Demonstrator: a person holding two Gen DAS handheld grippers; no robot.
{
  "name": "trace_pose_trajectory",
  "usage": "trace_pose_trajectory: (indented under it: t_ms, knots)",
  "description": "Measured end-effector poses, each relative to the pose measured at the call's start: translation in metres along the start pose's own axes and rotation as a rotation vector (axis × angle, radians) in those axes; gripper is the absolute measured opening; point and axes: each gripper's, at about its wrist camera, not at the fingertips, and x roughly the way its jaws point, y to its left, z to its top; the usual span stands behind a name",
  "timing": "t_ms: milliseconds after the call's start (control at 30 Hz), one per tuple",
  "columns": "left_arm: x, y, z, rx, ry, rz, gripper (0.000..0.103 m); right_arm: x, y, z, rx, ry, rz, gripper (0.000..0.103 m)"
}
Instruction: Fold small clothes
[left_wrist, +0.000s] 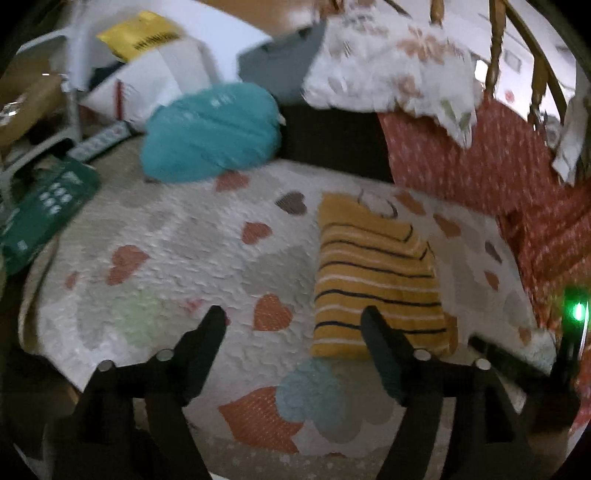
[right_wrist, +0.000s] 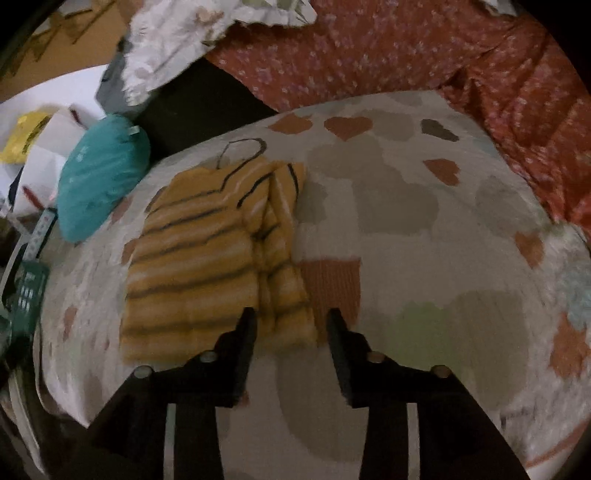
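A small yellow garment with dark and white stripes (left_wrist: 376, 280) lies flat on a white quilt with hearts (left_wrist: 177, 258), its sides folded inward into a narrow rectangle. My left gripper (left_wrist: 295, 317) is open and empty above the quilt, its right finger (left_wrist: 380, 339) over the garment's near left corner. In the right wrist view the same garment (right_wrist: 207, 258) lies with a folded strip along its right edge. My right gripper (right_wrist: 291, 321) is open and empty, hovering at the garment's near right corner above the quilt (right_wrist: 424, 229).
A teal cushion (left_wrist: 210, 129) sits at the quilt's far left edge. A red patterned cloth (left_wrist: 480, 155) and a floral white cloth (left_wrist: 391, 62) lie at the back right. A green box (left_wrist: 40, 210) and bags are on the left.
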Motion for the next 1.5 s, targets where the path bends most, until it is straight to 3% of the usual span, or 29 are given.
trace_pose_trajectory:
  t_ms: [100,267,400,567,800,1033,1500]
  knots:
    - [-0.025,0.002,-0.012,0.007,-0.058,0.052,0.087,-0.016,0.005,-0.031,0.003,-0.002,-0.003,0.044]
    - [-0.068,-0.003,-0.027,0.115,-0.209,0.189,0.103,-0.035,0.012,-0.065,-0.008,-0.009,-0.014,0.047]
    - [-0.087,-0.004,-0.031,0.127,-0.261,0.240,0.103,-0.045,0.019,-0.083,-0.026,-0.005,-0.016,0.052]
    - [-0.083,-0.006,-0.037,0.137,-0.178,0.181,0.103,-0.053,0.023,-0.101,-0.044,0.002,-0.035,0.055]
    - [-0.075,-0.004,-0.061,0.077,-0.001,-0.014,0.103,-0.062,0.029,-0.128,-0.084,0.027,-0.081,0.059]
    - [-0.060,-0.013,-0.095,0.135,0.106,-0.028,0.103,-0.072,0.035,-0.138,-0.135,0.003,-0.119,0.066]
    - [-0.052,-0.009,-0.105,0.135,0.153,-0.054,0.103,-0.061,0.028,-0.139,-0.110,0.049,-0.148,0.067]
